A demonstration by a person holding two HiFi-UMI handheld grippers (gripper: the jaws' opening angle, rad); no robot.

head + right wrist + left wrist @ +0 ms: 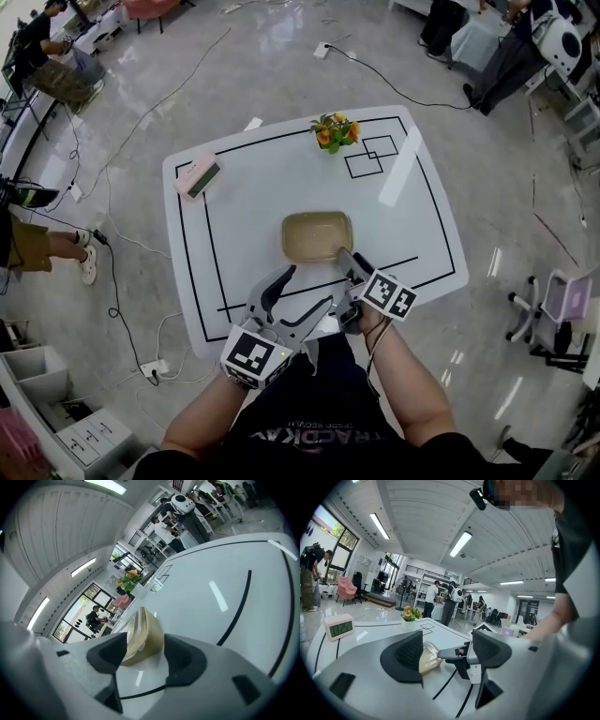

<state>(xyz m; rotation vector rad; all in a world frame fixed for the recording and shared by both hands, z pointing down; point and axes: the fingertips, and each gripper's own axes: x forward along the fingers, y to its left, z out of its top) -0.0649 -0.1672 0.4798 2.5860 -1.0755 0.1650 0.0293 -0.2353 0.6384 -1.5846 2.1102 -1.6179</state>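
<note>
Left gripper [305, 289]: it is hanging over the near edge of the table, close to the person's body. Its two jaws are standing wide apart and nothing is sitting between them (in the left gripper view the other gripper is only peeking through the gap from farther off).

Right gripper [347, 258]: it is pointing a bit farther in, and its tip is sitting right at the near right corner of the tan tub. Its jaws are standing apart too, so they are not squeezing anything. In the right gripper view the tub is showing in the gap just past the jaws. I cannot tell if it is touching them.

Tan tub [317, 236]: it is sitting flat on the table, near the middle, just beyond the right gripper.

White table [244, 187]: it is standing on a shiny grey floor [281, 84], and black lines [208, 246] are running around its top like a frame.

Flowers [335, 131]: orange and yellow ones are standing at the far edge, well apart from the tub.

Two squares [373, 155]: they are drawn in black and are overlapping, just beside the flowers.

Pink clock [198, 176]: it is lying near the far left corner, well apart from both grippers.

Around the room: cables [141, 122] are trailing over the floor, and a chair [562, 300] is standing off to the right.
</note>
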